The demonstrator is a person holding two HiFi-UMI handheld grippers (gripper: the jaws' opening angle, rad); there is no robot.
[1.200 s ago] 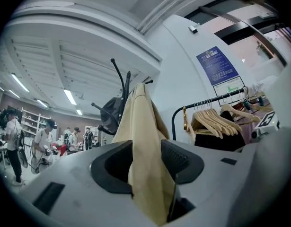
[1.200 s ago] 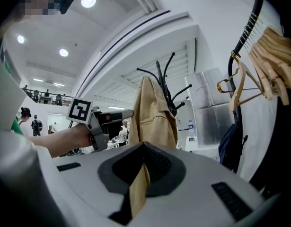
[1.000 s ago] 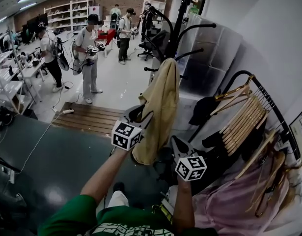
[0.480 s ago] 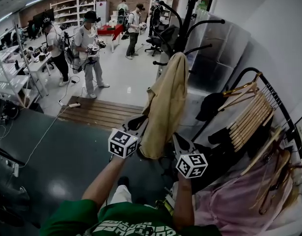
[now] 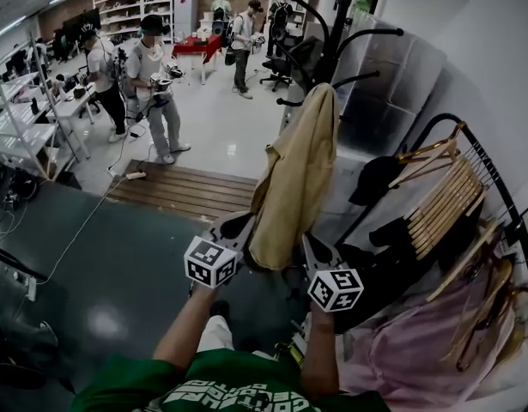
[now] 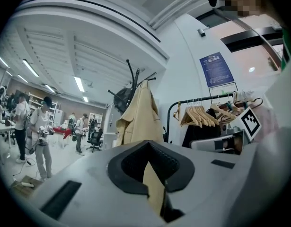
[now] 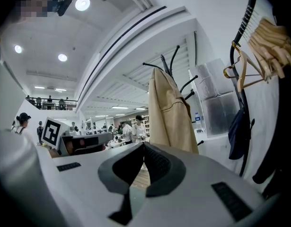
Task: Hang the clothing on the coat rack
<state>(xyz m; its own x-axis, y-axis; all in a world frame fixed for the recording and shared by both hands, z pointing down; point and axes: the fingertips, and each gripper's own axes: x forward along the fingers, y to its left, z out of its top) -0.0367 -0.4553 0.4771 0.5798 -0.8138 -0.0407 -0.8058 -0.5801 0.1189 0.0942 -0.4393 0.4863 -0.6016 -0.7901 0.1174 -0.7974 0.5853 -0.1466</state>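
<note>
A tan coat (image 5: 294, 178) hangs from the top of the black coat rack (image 5: 332, 41), its hem loose just above my grippers. My left gripper (image 5: 238, 223) sits beside the hem's left edge, shut; in the left gripper view (image 6: 146, 144) its tips meet and only a tan sliver shows through the slit behind them. The right gripper (image 5: 308, 245) is under the hem's right side, shut and empty, as the right gripper view (image 7: 143, 145) shows. Both gripper views look up at the coat (image 6: 140, 117) (image 7: 166, 117) on the rack (image 6: 133, 77) (image 7: 171, 63).
To the right stands a black clothes rail with wooden hangers (image 5: 435, 204) and dark garments, and a pink garment (image 5: 409, 350) lies below it. A grey panel (image 5: 392, 93) is behind the rack. A wooden platform (image 5: 182, 191) and several standing people (image 5: 156, 84) are farther back.
My left gripper has drawn down and left away from the coat's hem and its jaws have closed. The right gripper has stayed under the hem.
</note>
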